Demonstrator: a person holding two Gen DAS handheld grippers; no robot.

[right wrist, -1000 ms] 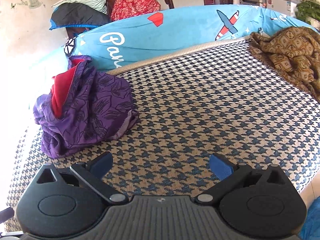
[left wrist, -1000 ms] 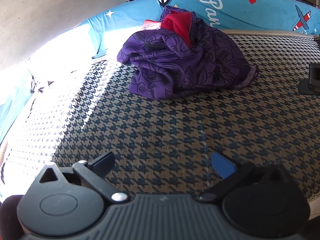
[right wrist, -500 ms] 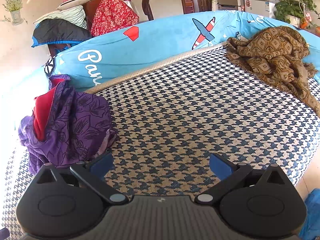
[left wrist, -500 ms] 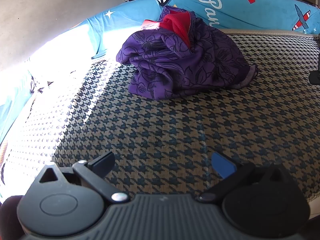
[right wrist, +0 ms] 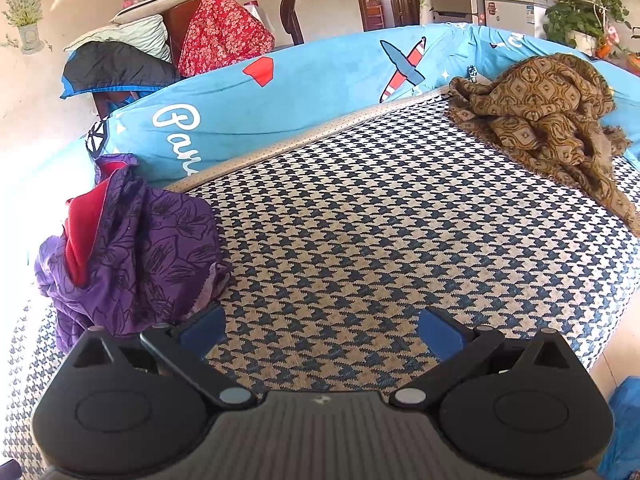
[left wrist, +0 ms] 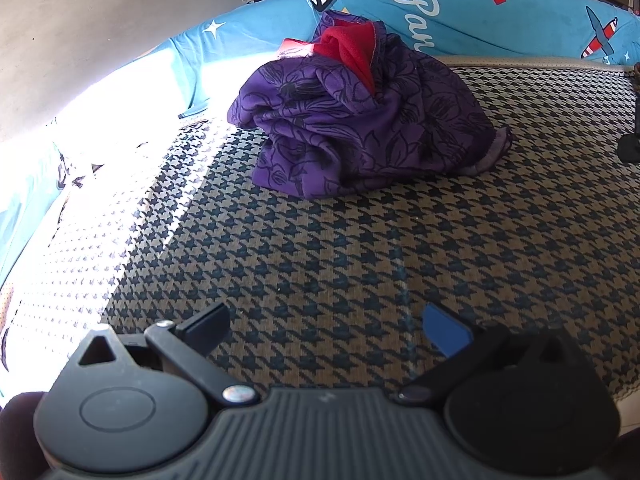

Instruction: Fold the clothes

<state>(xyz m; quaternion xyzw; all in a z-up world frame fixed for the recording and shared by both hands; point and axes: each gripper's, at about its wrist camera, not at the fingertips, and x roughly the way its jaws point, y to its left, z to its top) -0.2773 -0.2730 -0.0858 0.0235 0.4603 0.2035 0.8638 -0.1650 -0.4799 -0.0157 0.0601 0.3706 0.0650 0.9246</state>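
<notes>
A crumpled purple floral garment with a red lining (left wrist: 360, 128) lies in a heap on the houndstooth mat (left wrist: 360, 260), against the blue cushion. It also shows at the left of the right wrist view (right wrist: 136, 248). My left gripper (left wrist: 326, 330) is open and empty, well short of the heap. My right gripper (right wrist: 320, 332) is open and empty, its left finger close to the garment's edge. A crumpled brown patterned cloth (right wrist: 552, 120) lies at the far right of the mat.
A blue cushion with planes and lettering (right wrist: 280, 92) borders the mat's far side. Behind it stand piled bedding (right wrist: 120, 60), a red floral cloth (right wrist: 224, 36) and a chair. The mat's front right edge (right wrist: 608, 344) drops to the floor. Strong sunlight washes out the left side.
The right gripper has swung to the right and risen, bringing the brown cloth into view and shifting the purple heap left. The left gripper has hardly moved.
</notes>
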